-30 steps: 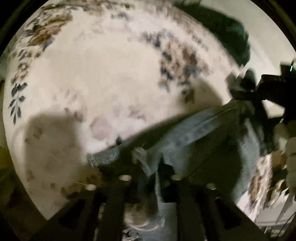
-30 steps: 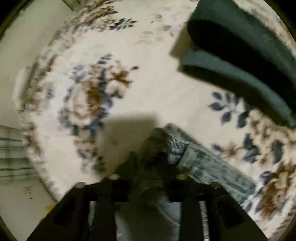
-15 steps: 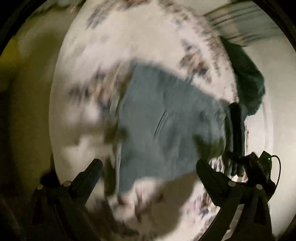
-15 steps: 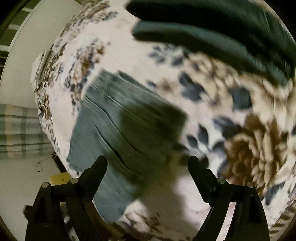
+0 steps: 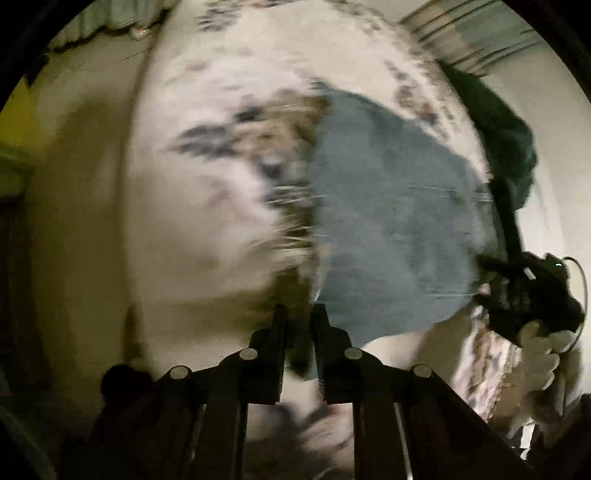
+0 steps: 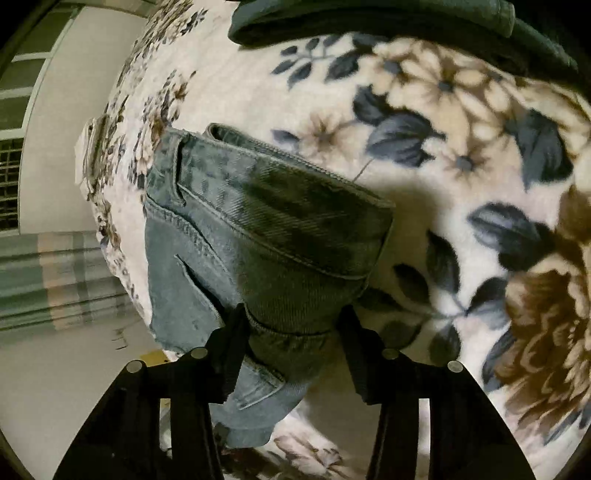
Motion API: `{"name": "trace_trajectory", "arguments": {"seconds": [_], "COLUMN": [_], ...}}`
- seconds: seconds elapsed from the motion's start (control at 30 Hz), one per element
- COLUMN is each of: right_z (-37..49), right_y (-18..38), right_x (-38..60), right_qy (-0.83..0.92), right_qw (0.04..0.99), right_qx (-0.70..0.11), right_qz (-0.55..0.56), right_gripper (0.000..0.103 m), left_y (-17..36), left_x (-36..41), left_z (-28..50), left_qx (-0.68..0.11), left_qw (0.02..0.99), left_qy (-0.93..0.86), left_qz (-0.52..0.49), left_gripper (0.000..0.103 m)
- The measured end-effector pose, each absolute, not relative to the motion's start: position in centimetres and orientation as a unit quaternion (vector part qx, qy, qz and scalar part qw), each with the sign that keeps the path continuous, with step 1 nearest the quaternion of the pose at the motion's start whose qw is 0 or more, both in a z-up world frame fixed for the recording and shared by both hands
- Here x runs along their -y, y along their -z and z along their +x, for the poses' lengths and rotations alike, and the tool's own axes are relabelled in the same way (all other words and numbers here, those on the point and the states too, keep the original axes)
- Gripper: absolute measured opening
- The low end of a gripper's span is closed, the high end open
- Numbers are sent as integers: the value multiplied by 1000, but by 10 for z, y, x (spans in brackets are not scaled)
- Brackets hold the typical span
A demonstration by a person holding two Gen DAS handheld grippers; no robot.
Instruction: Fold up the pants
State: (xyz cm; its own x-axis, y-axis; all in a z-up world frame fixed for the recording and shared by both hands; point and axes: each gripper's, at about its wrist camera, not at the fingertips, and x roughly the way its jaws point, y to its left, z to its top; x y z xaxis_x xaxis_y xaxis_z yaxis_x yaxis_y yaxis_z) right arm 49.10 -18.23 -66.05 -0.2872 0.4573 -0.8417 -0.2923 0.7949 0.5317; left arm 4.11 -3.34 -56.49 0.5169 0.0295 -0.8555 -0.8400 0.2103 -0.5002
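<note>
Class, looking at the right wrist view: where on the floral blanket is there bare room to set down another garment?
Free: the floral blanket between the folded jeans and the dark green garment. Crowded: the left edge, where the jeans lie under the right gripper.

A cream fleece blanket printed with blue and brown flowers is carrying folded blue-grey denim pants, with a dark green folded garment lying near them.

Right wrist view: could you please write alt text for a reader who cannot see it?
Folded blue jeans lie on a cream blanket with blue and brown flowers. The right gripper is open, its two black fingers standing apart over the jeans' near edge. A dark green garment lies along the top.
</note>
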Motion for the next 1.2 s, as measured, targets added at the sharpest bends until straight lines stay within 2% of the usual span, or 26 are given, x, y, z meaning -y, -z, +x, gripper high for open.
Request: {"name": "trace_trajectory", "arguments": {"seconds": [0.1,0.13,0.17,0.2,0.23,0.27,0.43,0.57,0.7,0.73,0.8,0.83,0.87,0.97,1.03,1.13,1.2], "right_z": [492,493,494,494,494,494,499,504,505,505,505,506,506,505,503,503,506], "right_y": [659,658,658,657,656,654,657,667,675,676,680,682,683,681,683,694,701], "right_x": [181,179,179,180,181,182,195,203,199,197,191,188,185,175,170,165,163], "right_qy": [-319,-322,-324,-326,-329,-331,-321,-321,-338,-342,-348,-348,-351,-355,-358,-348,-350], "right_qw": [588,585,583,580,580,581,584,580,577,577,577,575,572,574,574,567,558], "right_qx": [-741,-742,-743,-744,-743,-741,-742,-743,-737,-734,-730,-730,-729,-723,-722,-731,-731], "right_qz": [59,60,61,60,60,62,73,90,98,102,113,120,133,146,149,155,175], "right_gripper": [51,53,56,59,65,72,85,85,85,85,85,85,85,84,85,86,92], "left_y": [565,560,555,549,546,545,586,620,617,614,605,600,596,601,610,624,627], "left_x": [32,36,40,45,51,55,61,61,60,59,55,53,48,43,37,30,27], "left_z": [21,19,22,28,40,50,107,108,106,107,106,104,103,110,111,110,110], "left_qx": [-376,-349,-330,-303,-275,-254,-171,-120,-89,-89,-84,-86,-91,-95,-102,-92,-83], "left_qw": [632,622,620,618,614,609,538,481,456,459,472,481,493,515,523,513,506], "left_qy": [-328,-318,-308,-294,-275,-261,-230,-273,-306,-314,-330,-339,-341,-334,-319,-302,-305], "left_qz": [-593,-625,-642,-663,-686,-705,-793,-825,-831,-826,-813,-804,-795,-784,-784,-798,-802], "left_gripper": [17,27,48,63,84,84,84,82,82,78,55,36,30,28,32,32,35]}}
